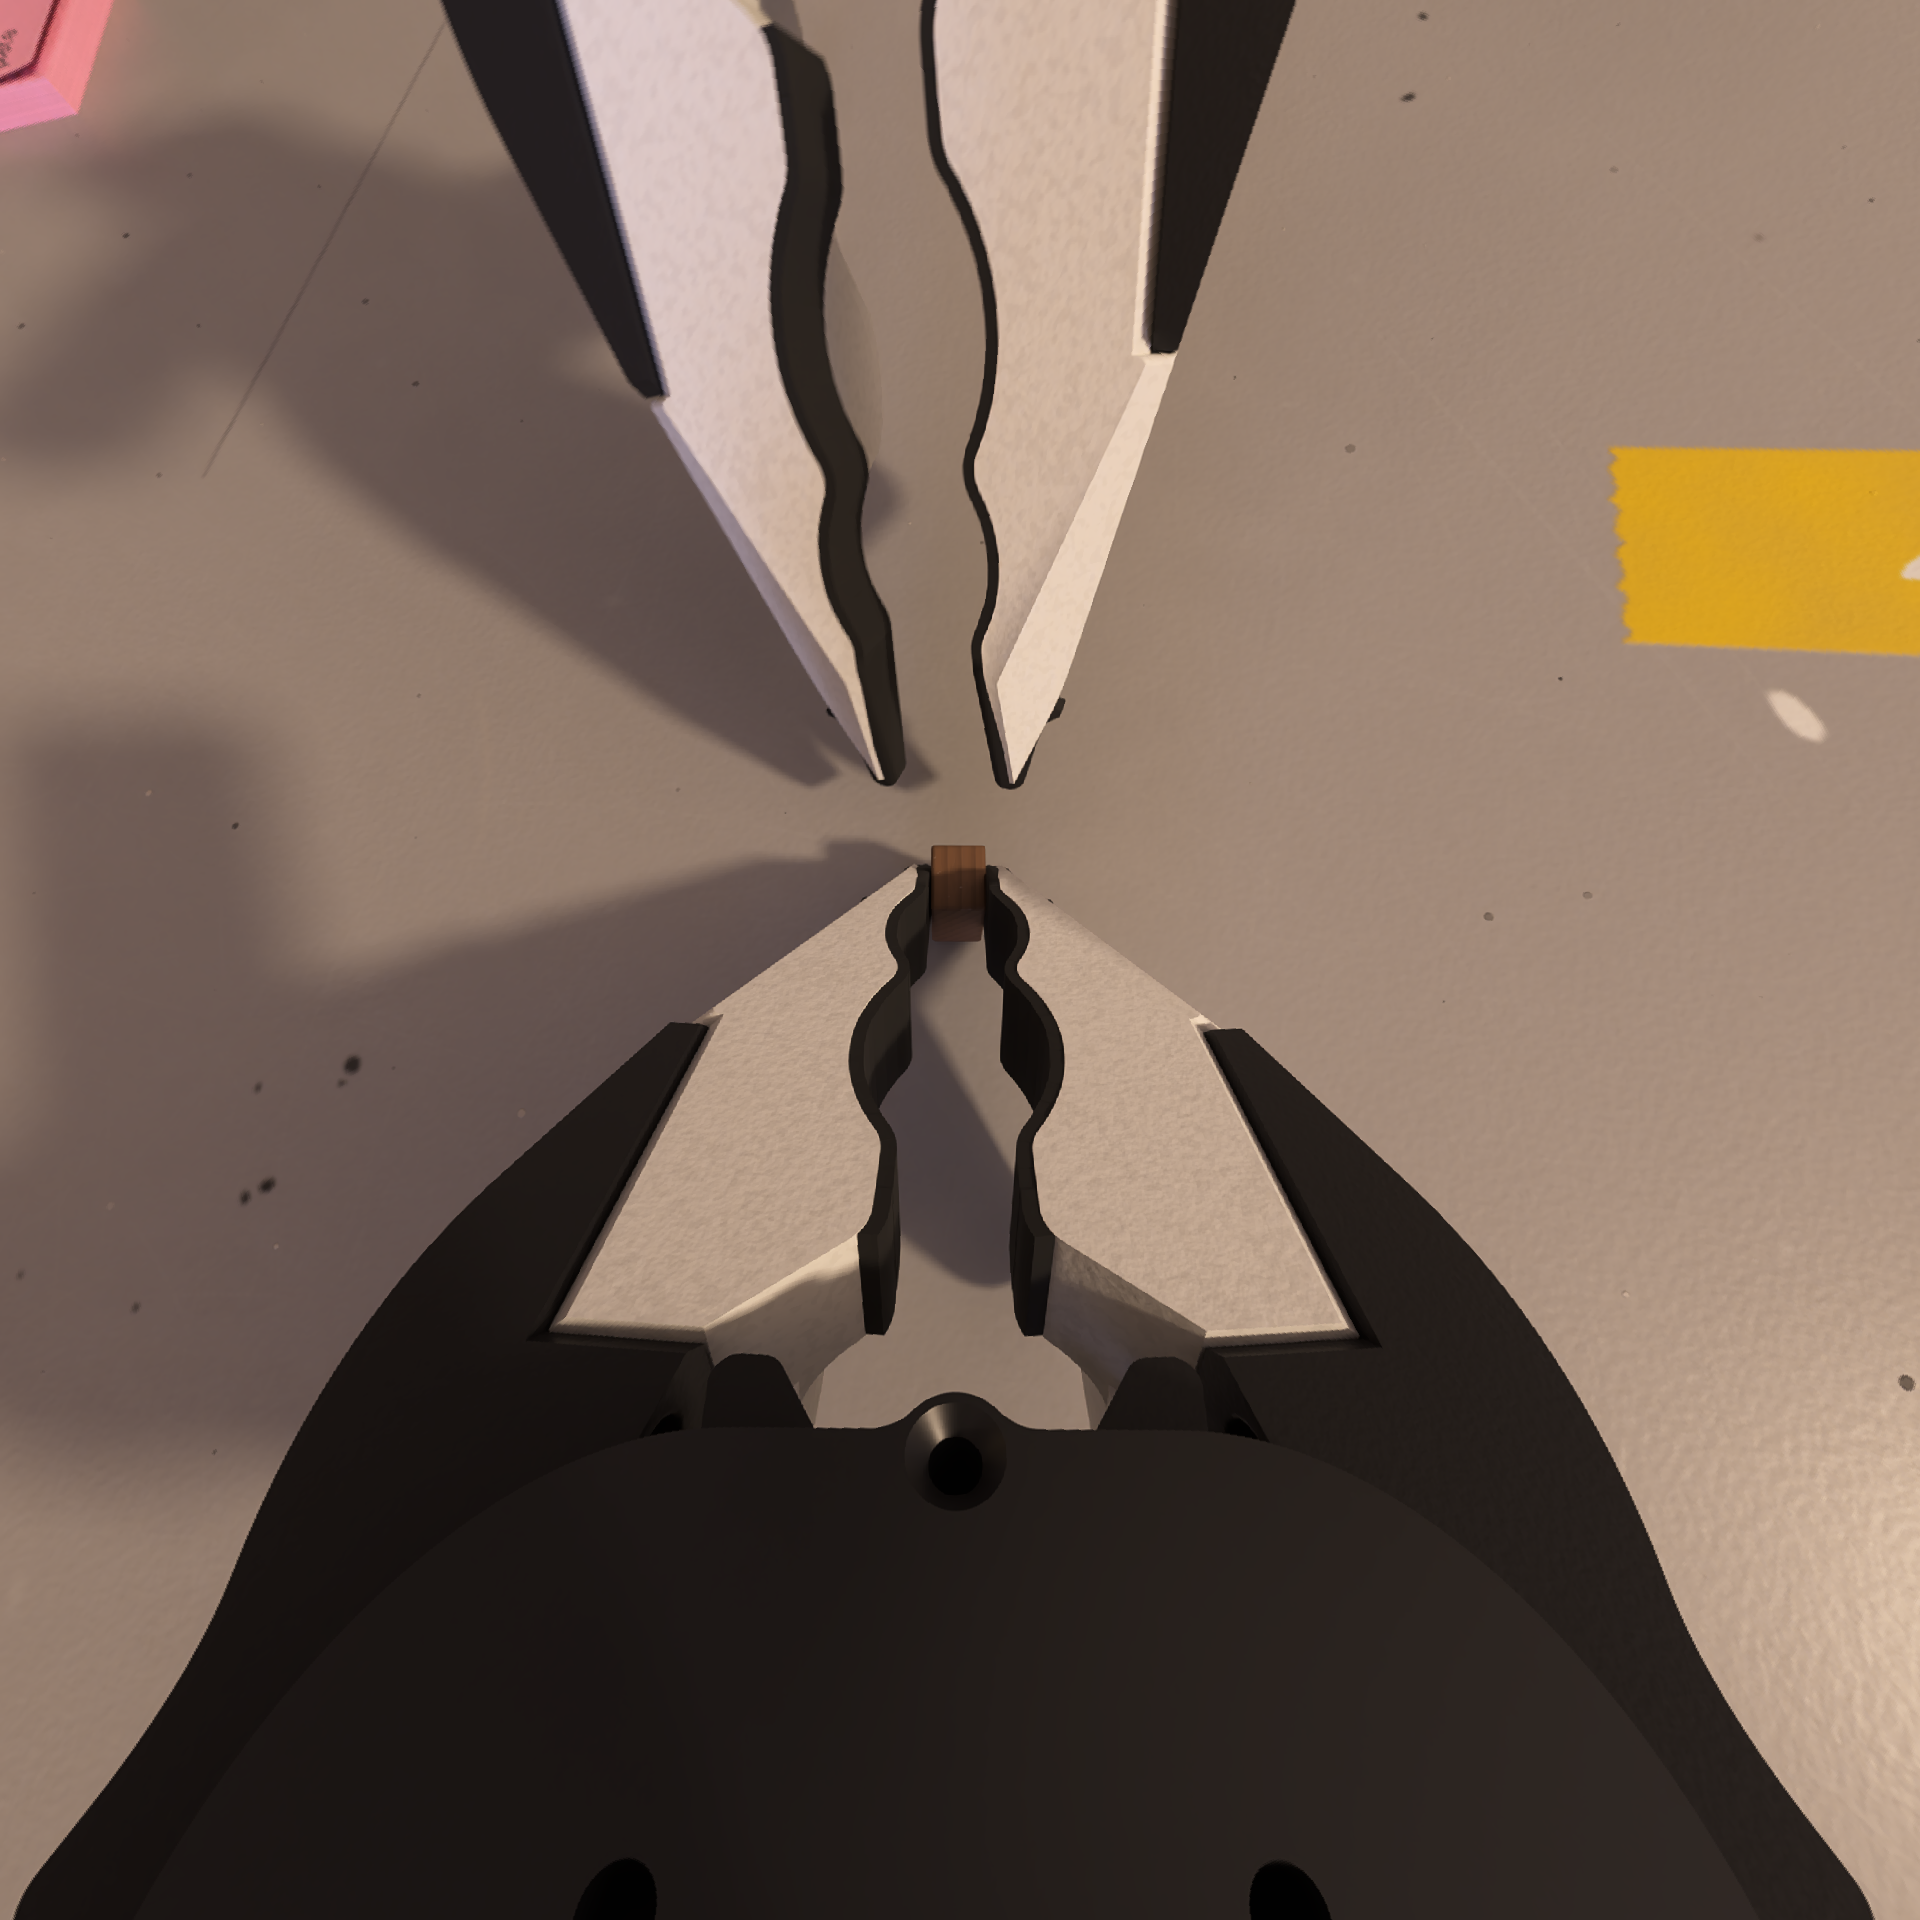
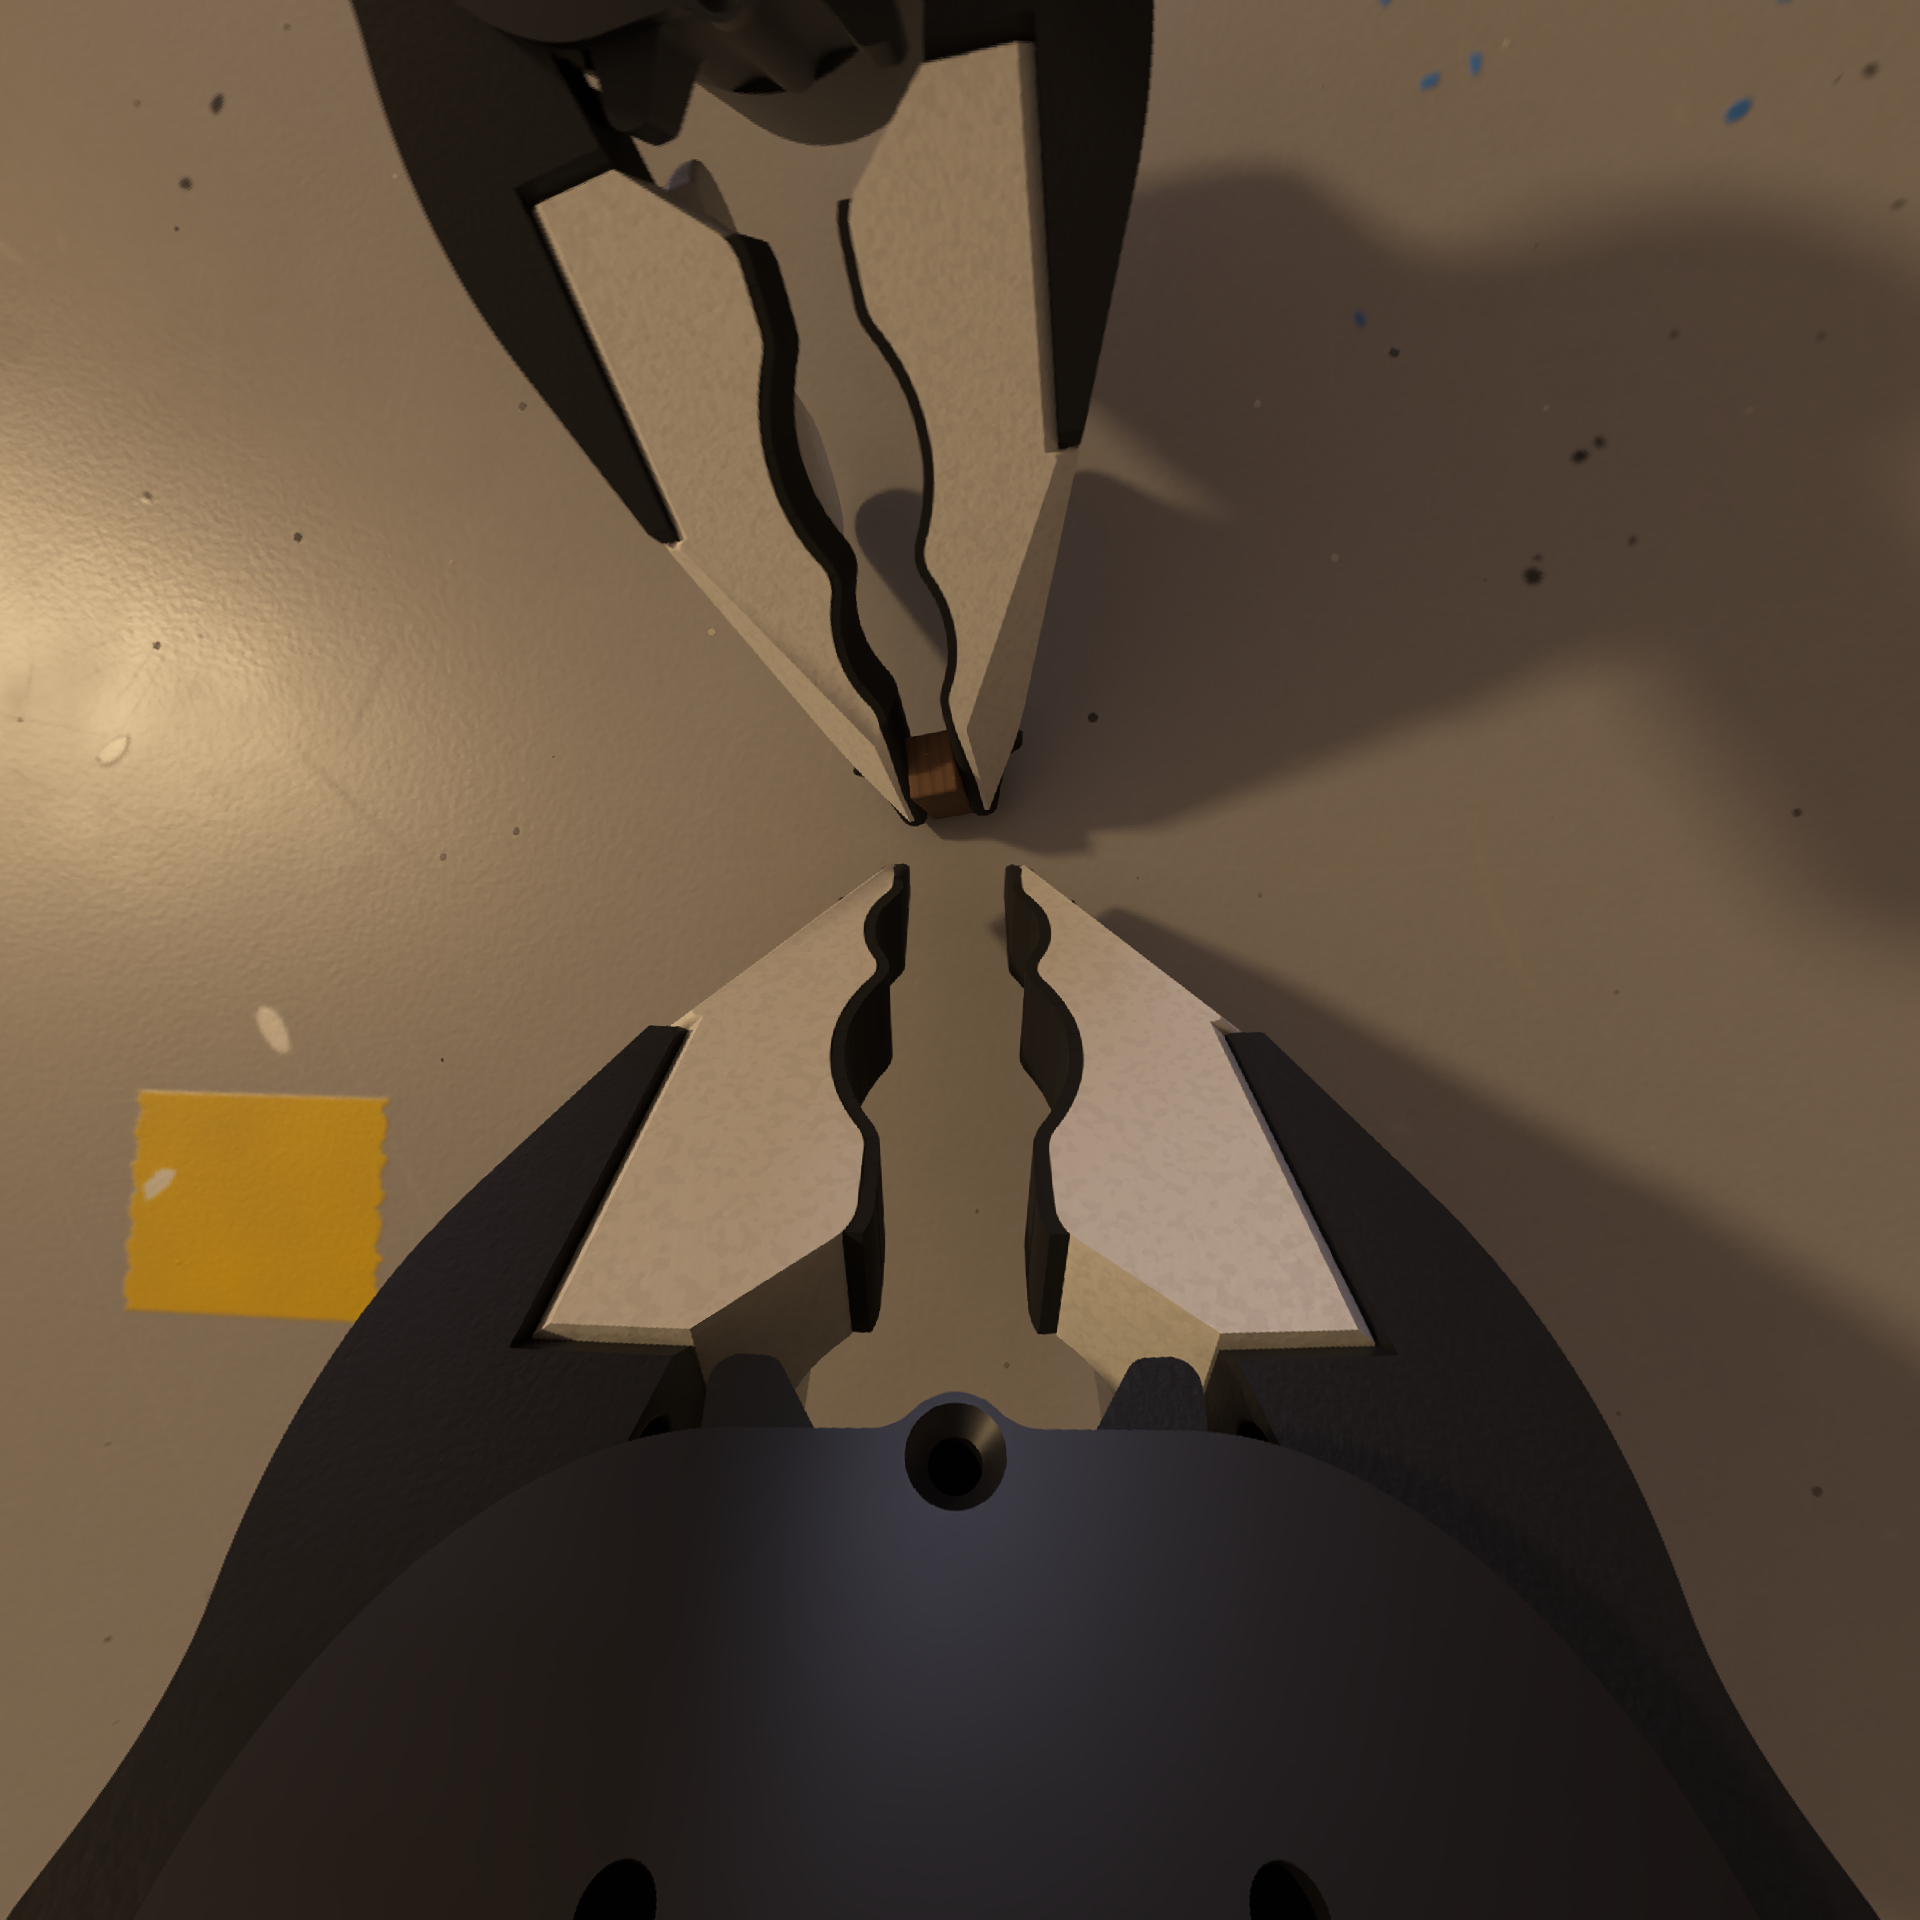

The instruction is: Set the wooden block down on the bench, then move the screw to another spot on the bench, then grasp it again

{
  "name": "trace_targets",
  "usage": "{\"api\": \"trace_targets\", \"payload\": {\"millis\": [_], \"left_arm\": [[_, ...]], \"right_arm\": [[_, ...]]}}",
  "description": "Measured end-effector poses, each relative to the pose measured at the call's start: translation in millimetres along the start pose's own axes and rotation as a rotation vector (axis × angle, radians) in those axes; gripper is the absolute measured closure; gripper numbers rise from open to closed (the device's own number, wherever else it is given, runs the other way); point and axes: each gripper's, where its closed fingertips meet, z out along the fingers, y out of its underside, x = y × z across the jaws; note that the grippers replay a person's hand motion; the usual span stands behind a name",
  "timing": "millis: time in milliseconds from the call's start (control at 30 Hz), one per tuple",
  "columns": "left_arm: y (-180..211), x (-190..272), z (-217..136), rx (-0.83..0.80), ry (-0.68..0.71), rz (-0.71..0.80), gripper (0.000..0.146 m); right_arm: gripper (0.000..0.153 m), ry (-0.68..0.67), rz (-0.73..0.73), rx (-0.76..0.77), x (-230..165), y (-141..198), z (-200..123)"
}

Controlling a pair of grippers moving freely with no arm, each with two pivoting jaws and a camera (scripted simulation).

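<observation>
My left gripper [image 1: 956, 878] is shut on a small brown wooden block [image 1: 957, 904], held at its fingertips close over the grey bench [image 1: 1455, 1039]. My right gripper [image 1: 945, 774] faces it tip to tip, a short gap away, with its jaws a little apart and nothing between them. In the right wrist view my right gripper [image 2: 956, 878] is open and empty, and the left gripper [image 2: 948, 805] holds the block [image 2: 932, 781] just beyond it. I see no screw in either view.
A strip of yellow tape [image 1: 1766, 551] is stuck on the bench to the right of the left gripper; it also shows in the right wrist view [image 2: 255, 1205]. A pink object [image 1: 31, 73] lies at the far left corner. Dark specks and blue flecks [image 2: 1737, 109] dot the bench.
</observation>
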Motion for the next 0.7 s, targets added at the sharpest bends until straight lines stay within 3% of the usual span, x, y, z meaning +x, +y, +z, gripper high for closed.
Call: {"api": "trace_targets", "payload": {"millis": [133,333,600,700], "left_arm": [[0.0,0.0,0.0,0.0,-0.002,0.001,0.137],[0.0,0.2,0.0,-0.001,0.0,-0.001,0.137],[-0.5,0.2,0.8,-0.005,-0.003,-0.024,0.137],[-0.6,0.2,0.9,-0.004,0.0,-0.027,0.137]], "right_arm": [[0.128,-0.028,0.023,-0.042,2.2,0.4,2.6],[0.131,-0.038,0.006,-0.073,1.8,0.9,3.0],[0.132,0.073,-0.215,-0.113,-0.2,3.0,3.3],[0.132,0.086,-0.222,-0.107,0.1,2.7,3.6]]}}
